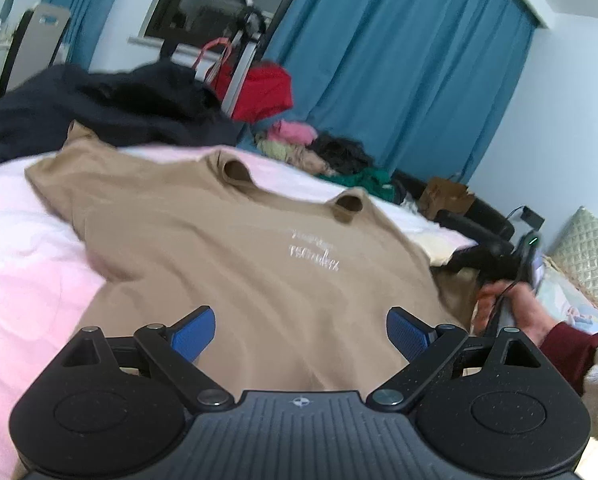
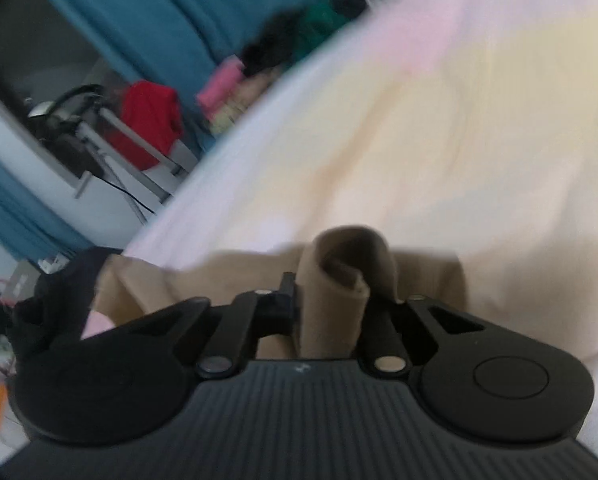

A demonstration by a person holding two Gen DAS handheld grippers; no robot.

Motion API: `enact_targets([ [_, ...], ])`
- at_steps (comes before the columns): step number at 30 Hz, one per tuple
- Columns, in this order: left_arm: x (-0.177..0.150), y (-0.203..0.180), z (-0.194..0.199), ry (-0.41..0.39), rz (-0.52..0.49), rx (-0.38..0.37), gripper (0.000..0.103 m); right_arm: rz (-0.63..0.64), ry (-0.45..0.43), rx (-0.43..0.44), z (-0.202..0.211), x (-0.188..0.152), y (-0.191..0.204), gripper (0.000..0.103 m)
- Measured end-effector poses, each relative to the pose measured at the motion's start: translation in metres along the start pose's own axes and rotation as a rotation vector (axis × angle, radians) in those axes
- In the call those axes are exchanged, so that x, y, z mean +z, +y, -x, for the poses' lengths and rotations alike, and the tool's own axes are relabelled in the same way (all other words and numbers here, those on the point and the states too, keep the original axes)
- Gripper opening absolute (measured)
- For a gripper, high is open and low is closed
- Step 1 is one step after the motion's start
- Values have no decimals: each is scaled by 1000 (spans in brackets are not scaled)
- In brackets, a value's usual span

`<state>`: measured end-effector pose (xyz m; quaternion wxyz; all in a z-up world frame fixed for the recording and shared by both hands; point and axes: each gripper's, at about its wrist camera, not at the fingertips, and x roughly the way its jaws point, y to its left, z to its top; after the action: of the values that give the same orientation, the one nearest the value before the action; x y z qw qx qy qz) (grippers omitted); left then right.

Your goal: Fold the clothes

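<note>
The bed (image 1: 23,240), under a pale pink and white cover, spreads beyond both sets of jaws and carries the work item. The tan T-shirt (image 1: 227,248) lies spread flat ahead of the left jaws; its long axis runs from the hem, under and behind those jaws, to the neck opening at the far end, so the collar points away from the left gripper. Its white chest print faces up and reads inverted; the lettering is too blurred to make out. The sleeve to the left of the jaws is folded over itself. The left gripper (image 1: 301,326) stands with its blue pads wide apart over the shirt body, nothing between them. The right gripper (image 2: 331,300) is clamped on a rolled bunch of the same tan fabric, which rises between its closed fingers and curls over ahead of them; the shirt part gripped cannot be identified. In the left wrist view, the right hand (image 1: 511,304) appears to the right of the left jaws, at the shirt's edge, partly cut off. The right wrist view is heavily motion-blurred.
</note>
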<state>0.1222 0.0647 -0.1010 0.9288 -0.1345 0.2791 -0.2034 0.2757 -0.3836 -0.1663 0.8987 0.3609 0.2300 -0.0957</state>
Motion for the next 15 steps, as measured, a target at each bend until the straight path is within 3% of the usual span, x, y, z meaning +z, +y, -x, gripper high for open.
enact_targets([
  [2,0,1,-1,13,6,18,94,37,-90,10,20,4,15,5],
  [7,8,5,14,-8,27,57,94,166,-202,-38,66,15,60,5],
  [11,16,14,28,-31,58,105,94,304,-250,-32,97,16,109,5],
  [15,24,33,36,-32,101,179,94,437,-229,37,84,-6,181,5],
])
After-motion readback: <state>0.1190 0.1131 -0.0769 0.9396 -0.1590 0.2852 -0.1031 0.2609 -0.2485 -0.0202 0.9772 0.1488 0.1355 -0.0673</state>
